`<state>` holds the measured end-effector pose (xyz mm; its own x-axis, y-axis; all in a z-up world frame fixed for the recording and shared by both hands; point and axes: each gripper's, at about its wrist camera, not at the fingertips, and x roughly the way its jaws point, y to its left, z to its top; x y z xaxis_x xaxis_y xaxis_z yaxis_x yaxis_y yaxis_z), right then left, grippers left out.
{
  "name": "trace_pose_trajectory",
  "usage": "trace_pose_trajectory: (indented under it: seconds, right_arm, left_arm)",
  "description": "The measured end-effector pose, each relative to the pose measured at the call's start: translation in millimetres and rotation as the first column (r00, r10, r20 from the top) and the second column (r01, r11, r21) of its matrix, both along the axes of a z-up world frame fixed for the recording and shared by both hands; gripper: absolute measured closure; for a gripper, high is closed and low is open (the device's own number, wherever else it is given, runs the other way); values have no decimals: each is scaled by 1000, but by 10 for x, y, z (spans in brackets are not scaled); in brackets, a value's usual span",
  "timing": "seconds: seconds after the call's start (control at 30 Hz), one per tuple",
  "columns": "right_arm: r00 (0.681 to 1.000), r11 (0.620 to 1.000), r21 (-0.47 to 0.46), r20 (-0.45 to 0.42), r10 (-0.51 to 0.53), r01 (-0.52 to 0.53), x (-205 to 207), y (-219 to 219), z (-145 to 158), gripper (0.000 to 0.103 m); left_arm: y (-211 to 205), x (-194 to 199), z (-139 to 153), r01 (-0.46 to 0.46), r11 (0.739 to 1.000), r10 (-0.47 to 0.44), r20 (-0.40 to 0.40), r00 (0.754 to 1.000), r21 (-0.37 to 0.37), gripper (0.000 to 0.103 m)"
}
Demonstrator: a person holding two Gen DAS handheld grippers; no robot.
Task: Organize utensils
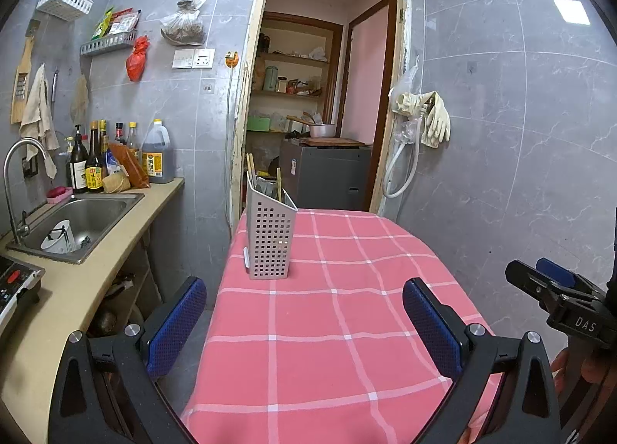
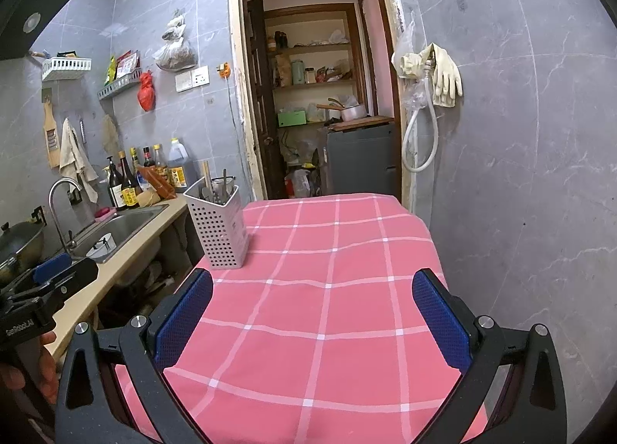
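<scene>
Both tools spread wide and empty: left tool [image 1: 304, 313], right tool [image 2: 312, 313]. Utensil holder [image 1: 270, 236], chopsticks [image 1: 251, 164] already inside, stands at 11 o'clock near the worktop [image 1: 347, 328] edge. Risk: a sideways nudge likely tips this tall, light holder over that edge.

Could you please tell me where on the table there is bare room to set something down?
Nearly all of the pink checked tablecloth is bare: the whole stretch from the open left gripper and open right gripper up to the far edge by the doorway. Only the far-left corner is taken, by the perforated utensil holder. The counter beside it is crowded around the sink and bottles.
</scene>
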<state>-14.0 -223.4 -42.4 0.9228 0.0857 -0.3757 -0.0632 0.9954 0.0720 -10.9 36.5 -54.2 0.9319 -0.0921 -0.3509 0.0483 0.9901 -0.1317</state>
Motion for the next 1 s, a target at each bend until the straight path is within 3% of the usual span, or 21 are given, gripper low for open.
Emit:
trace_pose_trajectory:
  seconds: [1.0]
  right_arm:
    - [1000,1000,4,-12,0,0,40,87,-37,1]
  left_arm:
    - [16,-6,-33,3,1000,-3,-9,1000,0,0]
